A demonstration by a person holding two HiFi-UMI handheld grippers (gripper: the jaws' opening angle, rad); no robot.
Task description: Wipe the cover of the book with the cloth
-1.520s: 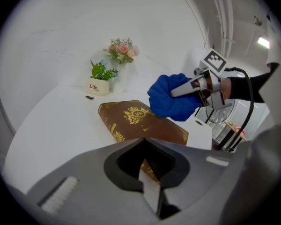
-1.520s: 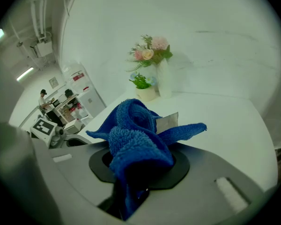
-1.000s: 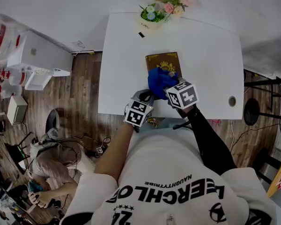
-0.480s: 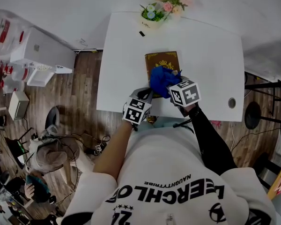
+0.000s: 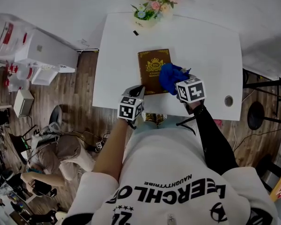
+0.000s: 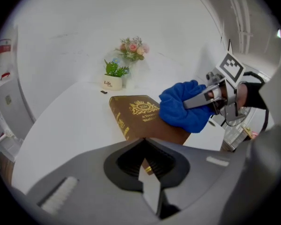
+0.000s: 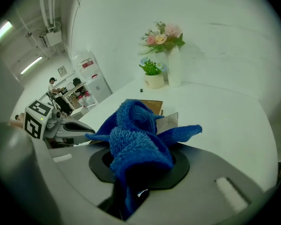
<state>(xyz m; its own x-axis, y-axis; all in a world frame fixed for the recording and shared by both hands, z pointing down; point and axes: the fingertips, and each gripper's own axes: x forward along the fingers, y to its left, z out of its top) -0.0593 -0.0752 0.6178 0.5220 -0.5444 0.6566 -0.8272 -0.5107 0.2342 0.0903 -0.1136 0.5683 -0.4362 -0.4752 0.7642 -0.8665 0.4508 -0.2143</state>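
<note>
Swept the blue cloth (image 5: 170, 75), clamped in the right tool (image 5: 174, 81), across the brown book (image 5: 152, 67) on the desk (image 5: 206, 46) to its right edge (one stroke probably done); kept the left tool (image 5: 137, 90) shut and empty.

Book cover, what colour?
The book has a brown cover with a gold crest and lettering. It shows best in the left gripper view.

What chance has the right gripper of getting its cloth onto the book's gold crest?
Probably yes: the cloth lies over the right edge of the book, the crest beside it is bare, and the left gripper sits at the near corner.
</note>
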